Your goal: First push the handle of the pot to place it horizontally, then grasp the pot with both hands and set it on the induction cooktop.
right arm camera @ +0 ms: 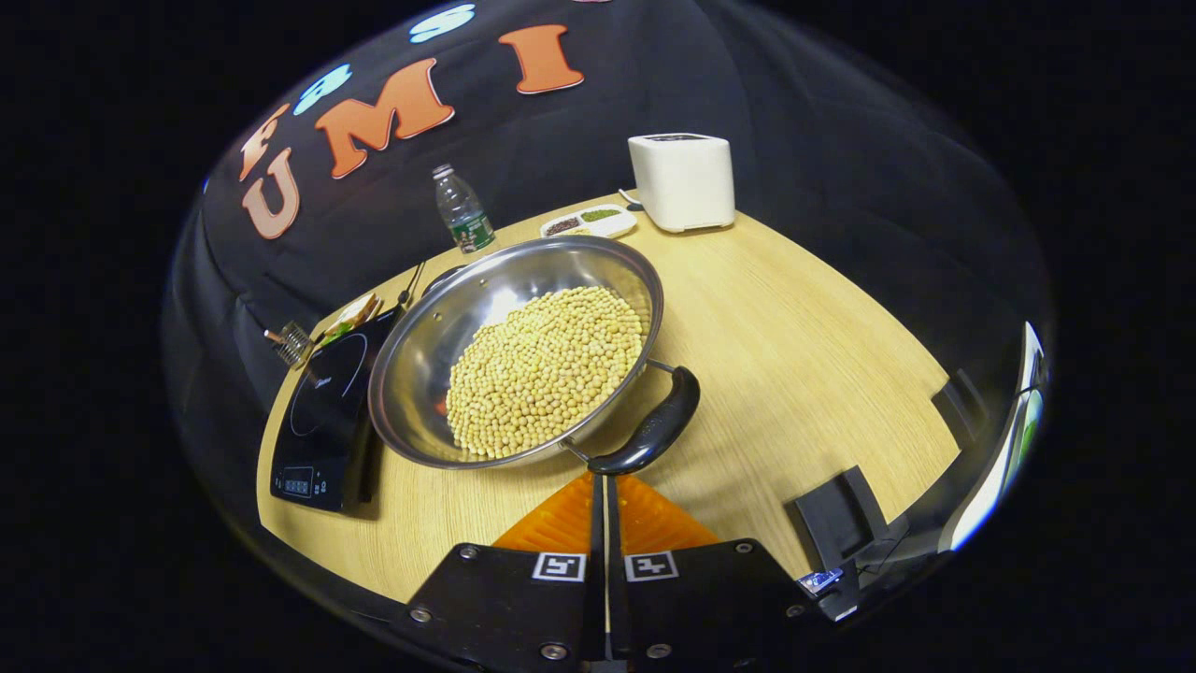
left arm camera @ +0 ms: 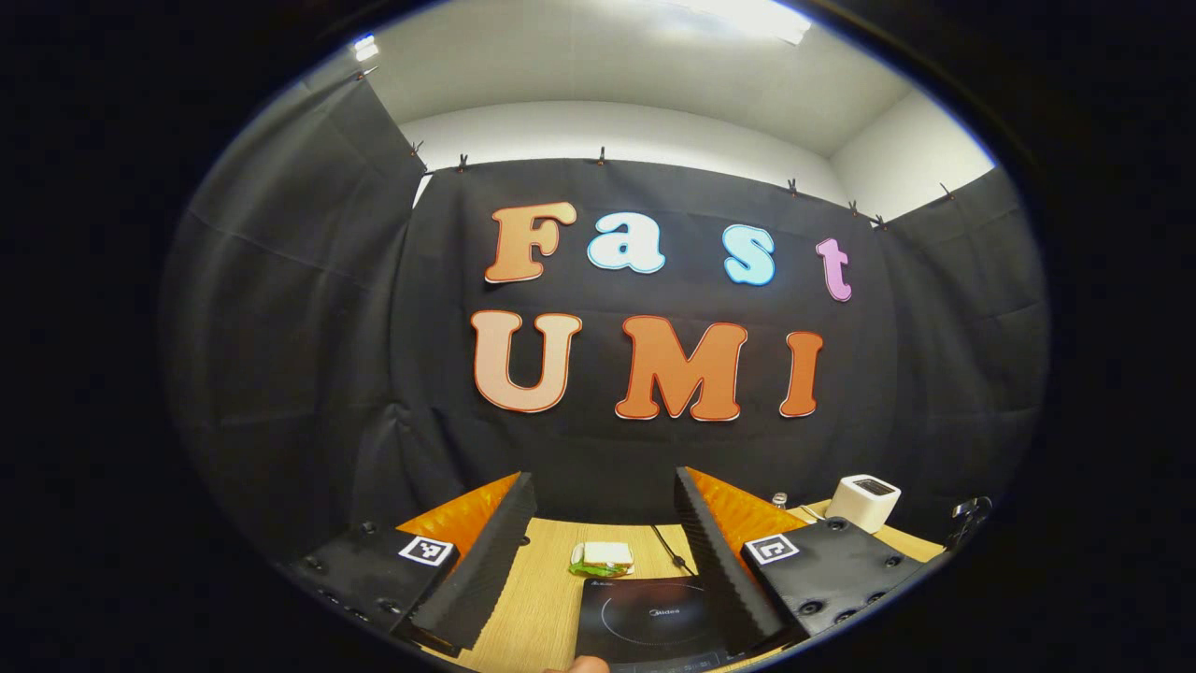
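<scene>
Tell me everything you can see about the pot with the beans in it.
The pot is a wide, shallow, shiny metal pan, tilted, holding a heap of pale yellow beans. A dark curved handle on wire brackets sits at its near rim, just ahead of the right gripper, whose fingers are closed together; whether they touch the handle is unclear. It sits on the wooden table, its far left edge against or over the induction cooktop.

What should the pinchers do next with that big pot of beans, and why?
Probably nudge the pot's handle sideways with the right gripper. Its fingers are closed and sit right at the handle's near end, and the pot is not yet on the induction cooktop. The left gripper hangs open.
</scene>
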The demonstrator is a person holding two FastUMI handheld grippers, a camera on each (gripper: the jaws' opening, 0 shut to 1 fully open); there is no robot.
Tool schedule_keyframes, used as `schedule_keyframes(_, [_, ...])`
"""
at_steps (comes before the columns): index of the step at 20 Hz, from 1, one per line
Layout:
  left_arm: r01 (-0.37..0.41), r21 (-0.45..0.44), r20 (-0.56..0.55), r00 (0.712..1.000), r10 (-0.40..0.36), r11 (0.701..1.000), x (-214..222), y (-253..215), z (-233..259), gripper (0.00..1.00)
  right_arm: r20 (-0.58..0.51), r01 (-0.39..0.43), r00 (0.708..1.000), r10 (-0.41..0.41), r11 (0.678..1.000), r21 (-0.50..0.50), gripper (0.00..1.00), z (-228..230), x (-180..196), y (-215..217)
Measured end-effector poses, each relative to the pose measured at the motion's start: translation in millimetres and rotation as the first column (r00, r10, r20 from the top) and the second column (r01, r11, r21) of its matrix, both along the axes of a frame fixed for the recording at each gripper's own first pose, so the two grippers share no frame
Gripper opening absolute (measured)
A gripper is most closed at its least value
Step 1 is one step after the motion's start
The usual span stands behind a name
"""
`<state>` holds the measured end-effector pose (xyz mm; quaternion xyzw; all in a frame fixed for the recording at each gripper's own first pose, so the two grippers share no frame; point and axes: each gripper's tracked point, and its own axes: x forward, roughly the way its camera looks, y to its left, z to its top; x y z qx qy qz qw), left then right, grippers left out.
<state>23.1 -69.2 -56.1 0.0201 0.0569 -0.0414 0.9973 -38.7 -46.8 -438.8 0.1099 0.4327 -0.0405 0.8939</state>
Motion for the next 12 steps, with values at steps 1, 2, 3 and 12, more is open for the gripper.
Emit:
schedule_keyframes(1, [0.000, 0.002, -0.002, 1.000, 0.000, 1.000, -0.1, -0.1, -0.4, 0.98, 0.002, 0.014, 1.000, -0.014, 1.000, 0.004, 0.01, 0.1, 3.9, -5.0])
schedule_keyframes(2, [0.000, 0.003, -0.004, 1.000, 0.000, 1.000, 1.0, -1.5, -1.9, 0.98, 0.005, 0.029, 1.000, -0.029, 1.000, 0.007, 0.01, -0.5, 8.0, -10.7])
schedule_keyframes(3, [0.002, 0.004, -0.007, 1.000, -0.002, 1.000, 1.7, -1.5, -2.4, 0.98, 0.009, 0.042, 0.999, -0.042, 0.999, 0.010, 0.01, -0.8, 12.0, -15.6])
schedule_keyframes(12, [-0.003, 0.006, -0.023, 1.000, 0.003, 1.000, 11.8, -2.6, -16.9, 0.98, 0.027, 0.129, 0.991, -0.129, 0.992, 0.010, 0.00, -5.6, 57.8, -53.0])
